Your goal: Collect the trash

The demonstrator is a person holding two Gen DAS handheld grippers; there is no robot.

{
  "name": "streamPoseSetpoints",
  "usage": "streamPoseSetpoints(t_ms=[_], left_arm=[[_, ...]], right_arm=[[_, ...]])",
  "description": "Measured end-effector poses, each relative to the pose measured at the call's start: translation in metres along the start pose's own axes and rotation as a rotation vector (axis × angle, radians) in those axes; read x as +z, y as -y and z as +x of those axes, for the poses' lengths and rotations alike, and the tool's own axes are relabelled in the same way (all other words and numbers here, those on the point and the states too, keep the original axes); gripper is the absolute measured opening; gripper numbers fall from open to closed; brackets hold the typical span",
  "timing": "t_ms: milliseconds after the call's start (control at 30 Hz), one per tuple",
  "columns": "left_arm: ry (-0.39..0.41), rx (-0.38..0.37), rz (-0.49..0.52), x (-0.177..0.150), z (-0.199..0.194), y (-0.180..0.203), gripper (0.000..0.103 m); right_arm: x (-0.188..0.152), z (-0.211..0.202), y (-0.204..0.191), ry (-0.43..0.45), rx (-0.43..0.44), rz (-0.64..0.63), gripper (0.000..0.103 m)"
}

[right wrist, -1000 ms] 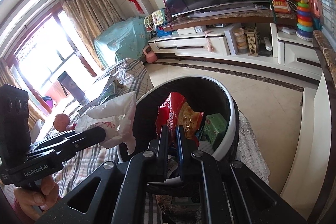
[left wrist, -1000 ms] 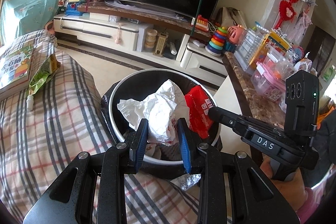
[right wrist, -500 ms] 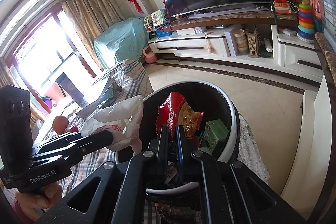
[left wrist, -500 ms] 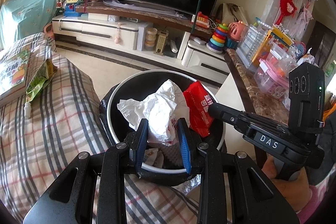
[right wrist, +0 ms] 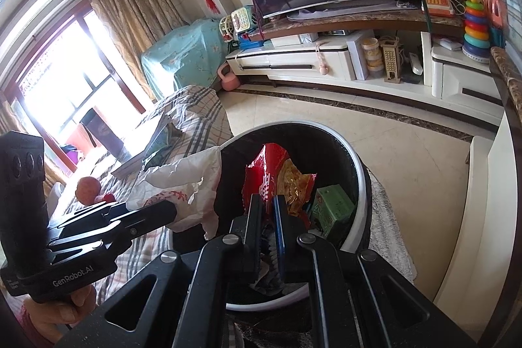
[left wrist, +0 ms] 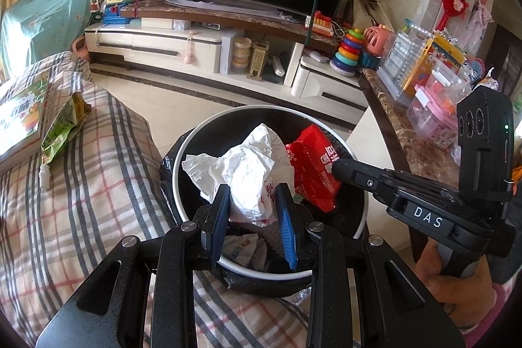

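A round white-rimmed bin (left wrist: pixel 326 116) with a black liner stands by the plaid-covered sofa. Over its mouth my left gripper (left wrist: pixel 253 194) is shut on a crumpled white plastic bag (left wrist: pixel 248 168). Beside it my right gripper (right wrist: pixel 268 199) is shut on a red snack wrapper (right wrist: pixel 264 165), held over the bin (right wrist: pixel 355 162). From the left wrist view the red wrapper (left wrist: pixel 313 165) hangs at the right gripper's tip. The white bag (right wrist: pixel 186 181) also shows in the right wrist view. Inside the bin lie an orange wrapper (right wrist: pixel 295 185) and a green carton (right wrist: pixel 332 207).
On the plaid cover (left wrist: pixel 81 185) lie a green snack bag (left wrist: pixel 63 126), a book (left wrist: pixel 23 116) and a small white bottle (left wrist: pixel 44 176). A TV cabinet (left wrist: pixel 195 44) with toys runs along the far wall. A marble counter (left wrist: pixel 414 132) with boxes stands right of the bin.
Both grippers keep their hold over the bin. The view has crept slightly closer to the bin; otherwise nothing has visibly moved.
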State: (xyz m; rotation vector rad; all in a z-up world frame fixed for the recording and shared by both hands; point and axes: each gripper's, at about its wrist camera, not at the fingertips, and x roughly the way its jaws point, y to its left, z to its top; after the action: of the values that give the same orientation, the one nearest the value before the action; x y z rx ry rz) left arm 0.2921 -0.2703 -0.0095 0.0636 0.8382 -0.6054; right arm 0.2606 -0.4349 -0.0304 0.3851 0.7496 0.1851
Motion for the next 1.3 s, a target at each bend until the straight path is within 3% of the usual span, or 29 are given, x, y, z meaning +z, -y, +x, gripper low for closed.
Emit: streamPoseSetpoints(t_ms=[567, 733, 767, 833, 967, 1133, 1300], left_arm=[[-0.018, 0.021, 0.010, 0.001, 0.004, 0.001, 0.029], [-0.020, 0.025, 0.010, 0.001, 0.002, 0.000, 0.039], [-0.019, 0.025, 0.010, 0.001, 0.001, 0.000, 0.043], [-0.007, 0.036, 0.007, -0.001, -0.004, -0.001, 0.058], [0.021, 0.052, 0.000, -0.009, -0.019, -0.004, 0.064], [0.055, 0.046, -0.064, -0.032, -0.046, -0.018, 0.070], [0.116, 0.056, -0.136, -0.063, -0.081, -0.033, 0.075]], right_arm=[[0.005, 0.005, 0.005, -0.025, -0.007, 0.007, 0.011], [0.005, 0.005, 0.006, -0.028, 0.008, 0.020, 0.015], [0.006, 0.003, 0.006, -0.026, 0.013, 0.023, 0.018], [0.006, -0.002, 0.005, -0.012, 0.018, 0.024, 0.038], [0.004, -0.016, -0.001, 0.025, 0.034, 0.026, 0.058], [-0.005, -0.035, -0.015, 0.066, 0.050, 0.029, 0.091], [-0.023, -0.052, -0.036, 0.092, 0.036, 0.012, 0.100]])
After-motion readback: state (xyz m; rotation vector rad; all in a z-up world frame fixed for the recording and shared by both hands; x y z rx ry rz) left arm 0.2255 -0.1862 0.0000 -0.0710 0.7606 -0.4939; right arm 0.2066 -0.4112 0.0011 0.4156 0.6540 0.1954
